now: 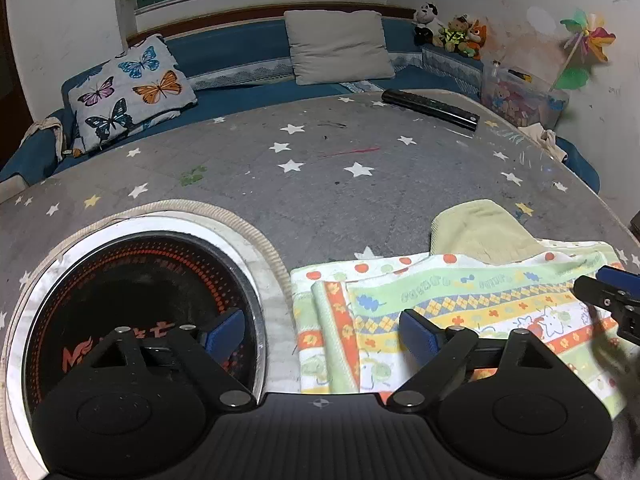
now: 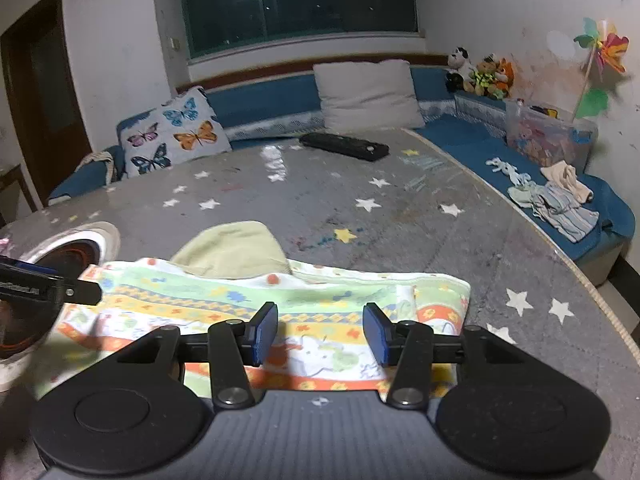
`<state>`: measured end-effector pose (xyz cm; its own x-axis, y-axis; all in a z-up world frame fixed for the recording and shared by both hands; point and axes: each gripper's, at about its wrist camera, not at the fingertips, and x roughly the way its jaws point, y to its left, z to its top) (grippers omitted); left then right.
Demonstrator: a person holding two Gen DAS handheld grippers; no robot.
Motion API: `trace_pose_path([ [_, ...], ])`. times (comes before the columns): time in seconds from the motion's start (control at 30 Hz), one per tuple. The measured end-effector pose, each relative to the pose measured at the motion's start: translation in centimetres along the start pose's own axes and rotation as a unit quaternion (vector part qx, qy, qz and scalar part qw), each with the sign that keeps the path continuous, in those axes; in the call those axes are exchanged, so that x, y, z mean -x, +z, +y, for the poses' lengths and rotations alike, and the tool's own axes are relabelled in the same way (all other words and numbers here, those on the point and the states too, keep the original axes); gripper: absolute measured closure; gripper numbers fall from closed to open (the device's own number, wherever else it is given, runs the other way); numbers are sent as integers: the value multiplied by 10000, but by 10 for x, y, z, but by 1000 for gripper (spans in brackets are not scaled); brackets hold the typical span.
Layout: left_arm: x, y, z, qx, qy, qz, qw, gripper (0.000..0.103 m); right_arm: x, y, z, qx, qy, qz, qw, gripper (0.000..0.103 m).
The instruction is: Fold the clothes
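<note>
The patterned cloth (image 2: 280,312) is laid folded on the near part of the starred table (image 2: 360,220), right of the inset burner (image 1: 140,300). A beige garment (image 2: 236,252) is tucked under its far edge. Both the left gripper (image 1: 322,330) and the right gripper (image 2: 320,334) are held released above the cloth, nothing grasped.

A patterned garment (image 2: 280,308) lies flat on the table, folded into a wide band with striped rows of green, yellow, orange and white, printed with small flowers and cartoon animals. Its left end (image 1: 332,320) shows doubled layers. A plain pale-yellow cloth piece (image 1: 480,232) pokes out from under its far edge.
</note>
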<state>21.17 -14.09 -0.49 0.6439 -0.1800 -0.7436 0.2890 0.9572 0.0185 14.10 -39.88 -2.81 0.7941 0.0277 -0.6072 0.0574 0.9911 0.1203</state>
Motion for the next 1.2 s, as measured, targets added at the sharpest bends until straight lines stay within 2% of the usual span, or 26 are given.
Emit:
trace_pose_path([
  [0.1,-3,4,-4,-77,15,-23,10000,12,-5,0,-6,-91,-105,72,9999,65],
  [0.27,-9,10,-12,-206,40,-61,9998,9,-4,6,-2,-64,-76,-9,10000,65],
  [0.57,-29,21,-32,-495,206,-96,9985,9,-29,13,9,34,-21,76,10000,67],
  [0.73,-34,19,-31,-524,287,-71,9982,9,-25,15,10,102,-14,47,9999,65],
  [0.83,-28,17,-29,-521,282,-130,9982,9,-16,14,10,107,20,-7,9999,62],
  [0.9,-21,14,-28,-501,257,-172,9983,9,-8,13,12,134,86,-31,9999,55],
  [1.1,-2,2,-36,-636,186,-274,9974,9,11,1,29,352,322,-40,9989,46],
  [1.2,8,-8,-40,-718,135,-315,9968,9,18,-9,37,511,351,-13,9981,45],
])
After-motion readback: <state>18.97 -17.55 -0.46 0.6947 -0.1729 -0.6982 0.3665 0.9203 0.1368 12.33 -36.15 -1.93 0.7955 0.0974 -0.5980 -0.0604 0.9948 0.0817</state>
